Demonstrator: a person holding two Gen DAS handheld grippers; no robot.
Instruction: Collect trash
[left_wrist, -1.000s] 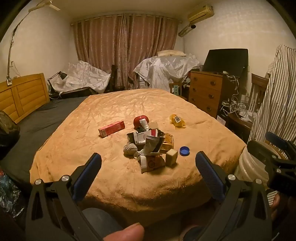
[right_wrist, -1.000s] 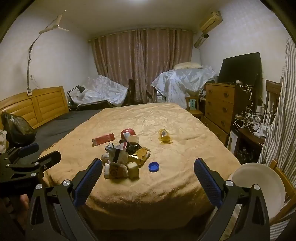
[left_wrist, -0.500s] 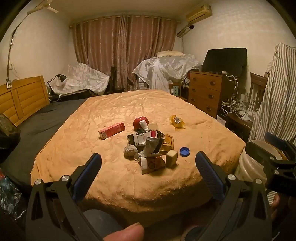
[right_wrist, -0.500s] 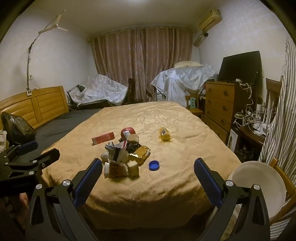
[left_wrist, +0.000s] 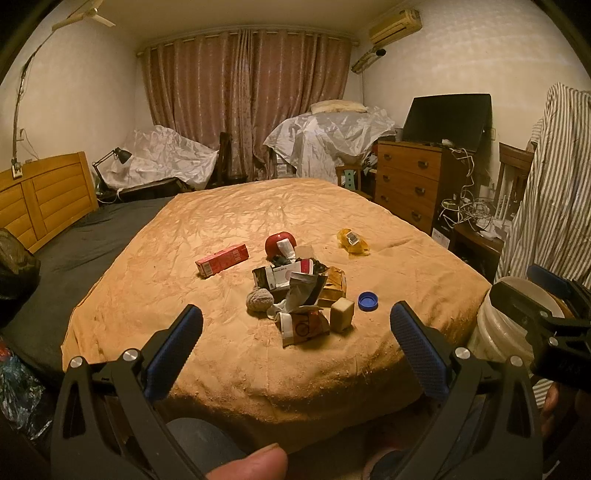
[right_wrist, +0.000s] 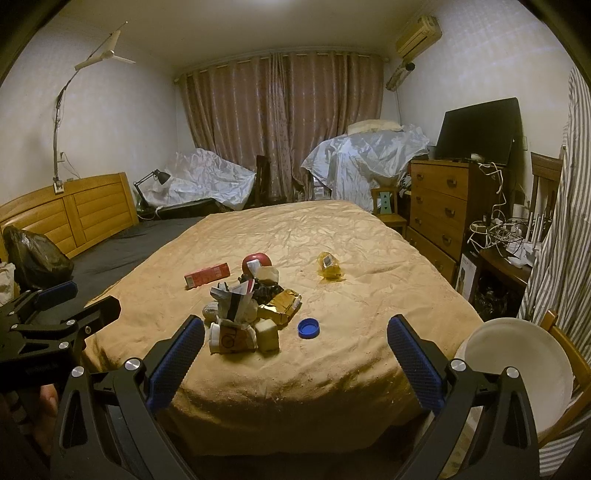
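Left gripper (left_wrist: 295, 345) spread wide, nothing between the jaws; right gripper (right_wrist: 295, 347) likewise wide and empty. Both held short of the bed's (left_wrist: 229, 369) near edge, off the blanket.

Trash heap (left_wrist: 299, 295) ahead of the left jaws and about centred between them, resting on the blanket; in the right view the same heap (right_wrist: 247, 314) nearer the left finger. Folded carton (left_wrist: 304, 325) at the heap's near edge, closest to the jaws. Beige block (left_wrist: 341, 314) touching it on the right. Blue cap (left_wrist: 368, 301) just right of the block, apart from the heap, nearer the right finger in the left view. Grey wad (left_wrist: 260, 300) on the heap's left side. Red box (left_wrist: 222, 259) farther out and left, apart from the heap. Red ball (left_wrist: 279, 243) behind the heap. Yellow wrapper (left_wrist: 353, 242) beyond and right, well apart.

White bucket (right_wrist: 517, 369) off the bed's right corner, just outside the right gripper's right finger, mouth open. Black bag (right_wrist: 35, 258) far left, beyond the left finger.
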